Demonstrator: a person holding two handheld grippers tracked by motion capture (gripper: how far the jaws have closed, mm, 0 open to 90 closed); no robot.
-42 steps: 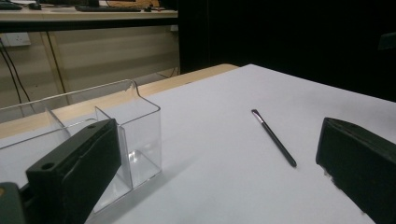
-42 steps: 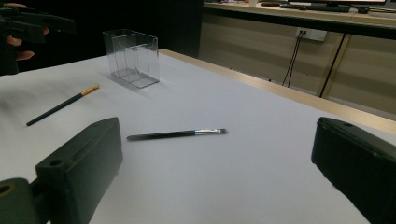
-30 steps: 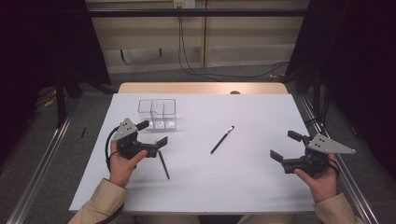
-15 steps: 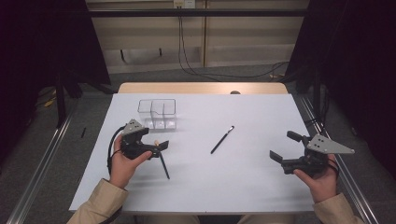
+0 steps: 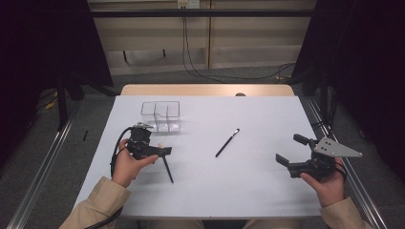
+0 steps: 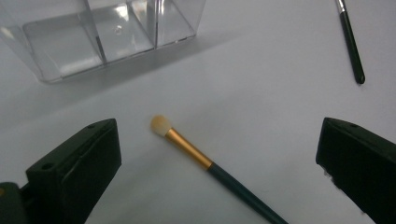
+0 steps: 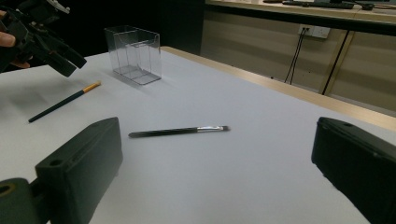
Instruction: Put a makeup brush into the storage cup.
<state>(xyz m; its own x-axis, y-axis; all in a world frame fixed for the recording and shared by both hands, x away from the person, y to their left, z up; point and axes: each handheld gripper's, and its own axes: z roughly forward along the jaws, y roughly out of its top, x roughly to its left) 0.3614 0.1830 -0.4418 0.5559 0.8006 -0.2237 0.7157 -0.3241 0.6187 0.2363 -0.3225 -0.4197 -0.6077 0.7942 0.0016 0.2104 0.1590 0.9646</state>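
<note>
Gold-ferruled brush (image 6: 205, 161) lies flat on the white table (image 5: 248, 191), near-left, just in front of the clear organizer (image 5: 161, 116). Left gripper (image 5: 160, 151) hovers over it, jaws wide apart, nothing held. Right gripper (image 5: 290, 151) also open, idle far right. Risk: the thin round handle may roll or skid out as the jaws close, or the jaws scrape the table.

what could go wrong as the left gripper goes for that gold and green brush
1. The brush lies flat and thin on the table; the open left gripper may close over it or roll it away.
2. Pinching the soft tip rather than the handle could crush the bristles.
3. The clear organizer stands close; a lifted brush could knock it.
</note>
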